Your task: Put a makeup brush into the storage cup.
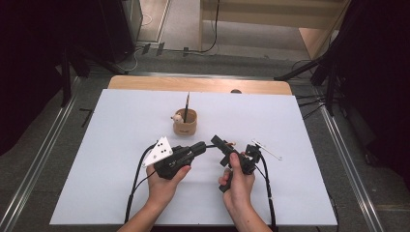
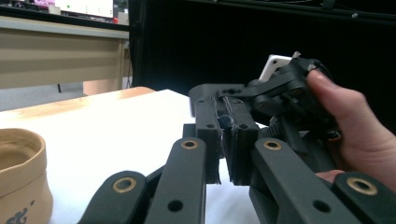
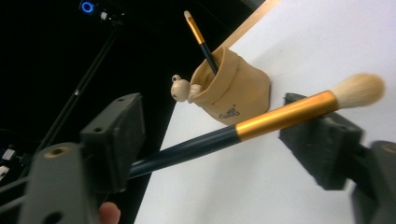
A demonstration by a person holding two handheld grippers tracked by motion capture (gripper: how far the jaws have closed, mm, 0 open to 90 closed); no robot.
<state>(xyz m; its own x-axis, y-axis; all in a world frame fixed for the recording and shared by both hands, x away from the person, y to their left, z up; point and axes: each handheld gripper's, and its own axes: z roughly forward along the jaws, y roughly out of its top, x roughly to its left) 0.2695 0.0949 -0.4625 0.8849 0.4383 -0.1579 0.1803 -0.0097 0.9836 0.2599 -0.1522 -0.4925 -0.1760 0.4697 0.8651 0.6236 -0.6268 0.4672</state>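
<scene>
A makeup brush (image 3: 280,116) with a dark handle, gold ferrule and pale bristles hangs above the white table (image 1: 121,193). It runs slantwise between the jaws of my right gripper (image 3: 217,140), whose pads stand apart from it, so it is open. In the high view its bristle end (image 1: 230,143) shows by my right gripper (image 1: 234,145). My left gripper (image 1: 200,146) points right at it with its jaws shut (image 2: 227,158), seemingly on the handle's end, though the grip itself is hidden. Behind stands a tan cup (image 1: 185,123) (image 3: 233,93) (image 2: 18,168).
A second, thin brush (image 1: 186,104) (image 3: 198,32) stands in the cup, and a small pale figure (image 1: 177,117) (image 3: 180,88) hangs at its rim. The table's wooden far edge (image 1: 198,84) lies behind. Cables trail from both grippers toward the near edge.
</scene>
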